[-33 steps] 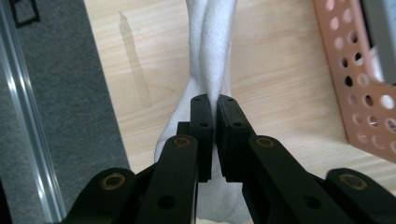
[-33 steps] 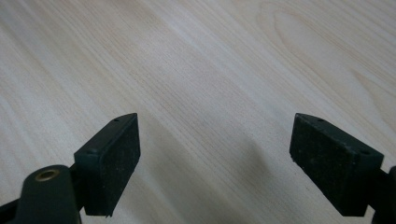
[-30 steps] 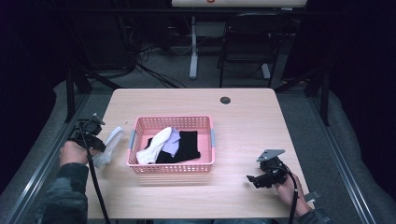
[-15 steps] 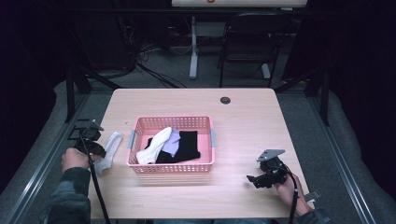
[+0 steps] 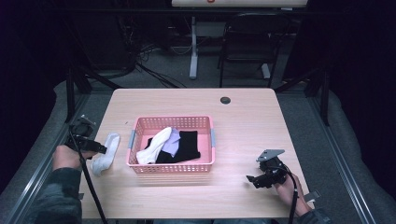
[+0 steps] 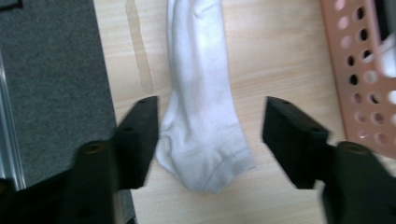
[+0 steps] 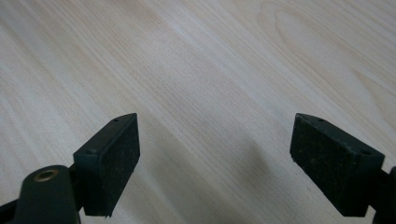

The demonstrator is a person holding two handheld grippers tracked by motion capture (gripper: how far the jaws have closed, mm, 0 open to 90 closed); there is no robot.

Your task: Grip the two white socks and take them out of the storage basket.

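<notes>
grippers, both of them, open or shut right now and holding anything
Left gripper: open, jaws either side of the white sock, holding nothing.
Right gripper: open, empty, over bare table.

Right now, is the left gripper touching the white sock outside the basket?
Cannot tell. In the left gripper view the left gripper stands open astride the white sock; one jaw's edge meets the sock's outline, no clear gap or contact.

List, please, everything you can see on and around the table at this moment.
basket: one, pink, table centre.
clothes in basket: white sock, lilac piece, black piece.
loose sock: one, white, flat on the table left of the basket.
table: one, light wood, with a dark round grommet at its far edge.
chair: one, dark, behind the table.
left tool: open, jaws either side of the loose sock.
right tool: open over bare table.
</notes>
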